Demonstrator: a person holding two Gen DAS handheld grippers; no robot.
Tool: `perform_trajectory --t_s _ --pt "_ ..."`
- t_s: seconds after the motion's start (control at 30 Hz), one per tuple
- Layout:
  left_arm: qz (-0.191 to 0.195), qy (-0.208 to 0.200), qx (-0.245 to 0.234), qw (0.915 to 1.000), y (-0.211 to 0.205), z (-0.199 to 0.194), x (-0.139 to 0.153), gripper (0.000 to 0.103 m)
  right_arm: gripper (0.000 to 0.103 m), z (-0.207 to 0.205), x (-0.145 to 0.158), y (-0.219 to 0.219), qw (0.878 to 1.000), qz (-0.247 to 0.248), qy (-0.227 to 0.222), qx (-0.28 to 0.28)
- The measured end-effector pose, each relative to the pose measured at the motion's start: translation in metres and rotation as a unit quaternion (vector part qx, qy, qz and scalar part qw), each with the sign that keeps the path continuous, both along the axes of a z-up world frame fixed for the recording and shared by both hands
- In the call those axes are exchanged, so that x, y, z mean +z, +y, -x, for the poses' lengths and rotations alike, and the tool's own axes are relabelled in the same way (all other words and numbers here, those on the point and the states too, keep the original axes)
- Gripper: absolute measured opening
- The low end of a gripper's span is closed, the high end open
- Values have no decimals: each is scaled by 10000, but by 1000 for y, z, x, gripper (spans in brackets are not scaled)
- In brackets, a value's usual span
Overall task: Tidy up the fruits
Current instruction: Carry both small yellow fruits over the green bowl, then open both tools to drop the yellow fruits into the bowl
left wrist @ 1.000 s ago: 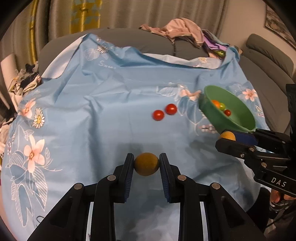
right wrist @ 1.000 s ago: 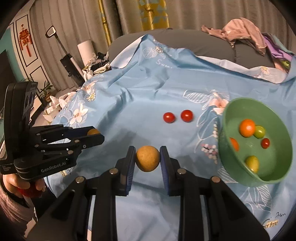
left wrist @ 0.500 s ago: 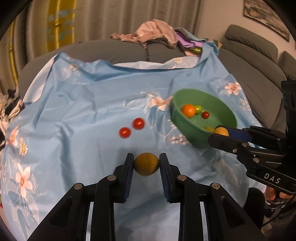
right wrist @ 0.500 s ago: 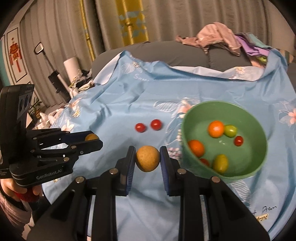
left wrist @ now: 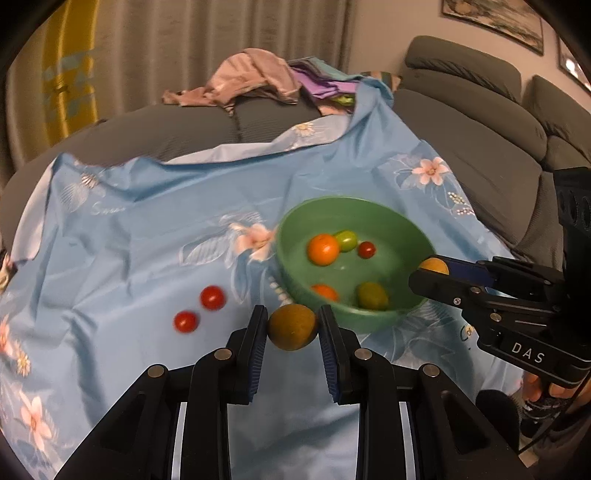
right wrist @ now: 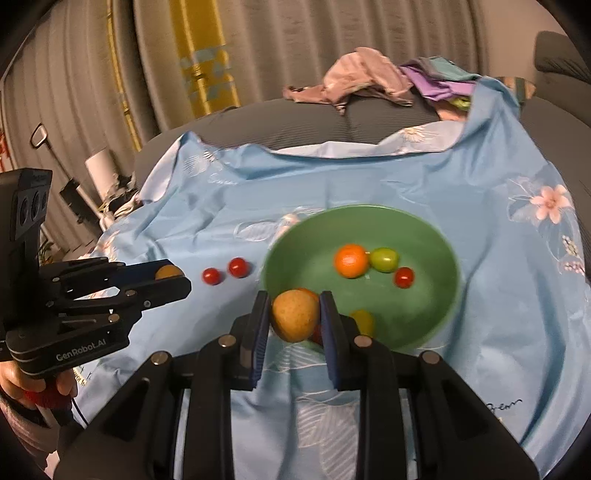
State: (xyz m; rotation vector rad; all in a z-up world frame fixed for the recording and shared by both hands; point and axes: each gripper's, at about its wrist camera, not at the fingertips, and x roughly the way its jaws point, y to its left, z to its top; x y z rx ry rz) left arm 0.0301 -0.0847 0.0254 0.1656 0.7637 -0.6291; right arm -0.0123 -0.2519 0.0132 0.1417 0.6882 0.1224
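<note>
We list a light blue flowered sheet (left wrist: 147,229) spread over a grey sofa (left wrist: 480,122), a heap of pink and purple clothes (left wrist: 258,77) on its back edge, grey curtains (right wrist: 332,33) with a yellow patterned strip (right wrist: 203,55), and a framed picture (left wrist: 491,18) on the wall.

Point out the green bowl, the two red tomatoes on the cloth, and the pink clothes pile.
green bowl (right wrist: 436,236): right wrist view, far rim.
red tomatoes (left wrist: 212,297): left wrist view, the farther one's middle.
pink clothes pile (right wrist: 354,79): right wrist view, middle fold.
</note>
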Motion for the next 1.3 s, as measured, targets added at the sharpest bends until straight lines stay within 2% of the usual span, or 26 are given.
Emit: perform_trajectory --t_s 0.4,0.63,0.97,1.3 --pt "-109 4 -466 9989 -56 -16 -4 28 27 -6 -12 -36 9990 -181 44 -409" --pt "-364 76 -600 9975 -79 -26 -17 28 27 -16 -20 -45 9986 -241 126 -462" --pt "-553 271 -608 9962 -93 -39 -36 28 27 -24 -29 -51 9981 -259 212 -527" --pt "-678 292 -572 9956 -96 -42 -44 28 30 -29 -34 -53 9973 -308 330 -587"
